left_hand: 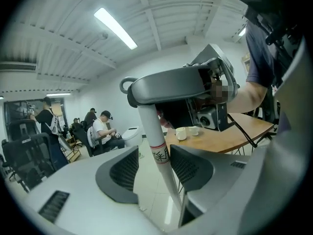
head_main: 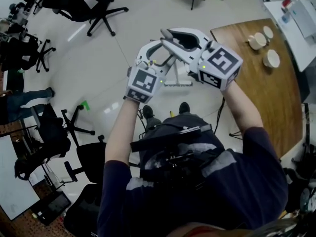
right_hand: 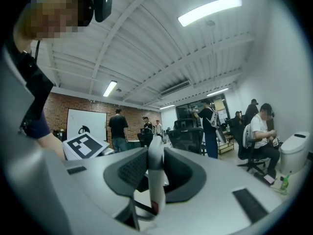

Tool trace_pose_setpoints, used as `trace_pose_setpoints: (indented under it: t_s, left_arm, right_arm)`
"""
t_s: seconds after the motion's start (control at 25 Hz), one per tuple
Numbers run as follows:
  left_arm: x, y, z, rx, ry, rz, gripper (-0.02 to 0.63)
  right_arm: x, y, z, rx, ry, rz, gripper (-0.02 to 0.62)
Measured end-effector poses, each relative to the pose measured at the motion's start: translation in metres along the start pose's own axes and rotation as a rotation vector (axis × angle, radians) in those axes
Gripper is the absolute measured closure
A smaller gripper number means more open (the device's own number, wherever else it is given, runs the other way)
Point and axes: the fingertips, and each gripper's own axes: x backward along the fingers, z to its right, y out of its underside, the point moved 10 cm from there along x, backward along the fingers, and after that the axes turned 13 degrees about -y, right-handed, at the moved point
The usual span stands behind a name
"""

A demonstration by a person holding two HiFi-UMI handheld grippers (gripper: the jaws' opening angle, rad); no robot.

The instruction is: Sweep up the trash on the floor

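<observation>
1. White handle of the sweeping tool: it stands nearly upright in front of the person, held high between both grippers. A red band and a printed label ring it.
2. In the head view its lower end, a pale toothed edge, is low over the floor, just ahead of the person's shoes. Whether it touches the floor cannot be told.
3. Left gripper: its fingers are released, spread wide with the handle passing between them, the left pad clearly off it.
4. Right gripper: its fingers are clenched on the handle, higher up than the left gripper.
5. A small green scrap lies on the floor well to the left, near an office chair.
6. The wooden surface at the right carries three pale cups.
</observation>
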Motion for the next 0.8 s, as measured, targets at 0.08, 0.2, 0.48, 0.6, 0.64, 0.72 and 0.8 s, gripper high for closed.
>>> trace_pose_setpoints:
  t_s: [0.08,0.2,0.48,0.6,0.64,0.72,0.8]
  left_arm:
    - [-0.011,0.002,-0.009,0.000,0.031,0.007,0.409]
    - [-0.024,0.007,-0.027,0.006,0.066,0.021,0.408]
    - [-0.058,0.022,-0.103,0.049,0.234,0.132,0.485]
    - [-0.074,0.027,-0.143,0.039,0.301,0.155,0.497]
    - [-0.080,0.029,-0.156,0.043,0.323,0.161,0.497]
    - [-0.090,0.036,-0.178,0.045,0.371,0.167,0.499]
    - [-0.100,0.046,-0.198,0.033,0.401,0.160,0.500]
  right_arm:
    - [-0.005,-0.001,0.010,0.007,-0.034,-0.005,0.483]
    - [-0.021,0.001,0.025,0.018,-0.059,-0.018,0.483]
    - [-0.078,-0.012,0.073,0.029,-0.022,-0.053,0.483]
    - [-0.104,-0.020,0.095,0.019,-0.008,-0.063,0.482]
    - [-0.113,-0.022,0.101,0.020,0.005,-0.072,0.482]
    - [-0.130,-0.022,0.110,0.012,0.046,-0.094,0.482]
    - [-0.148,-0.018,0.119,-0.006,0.092,-0.104,0.480]
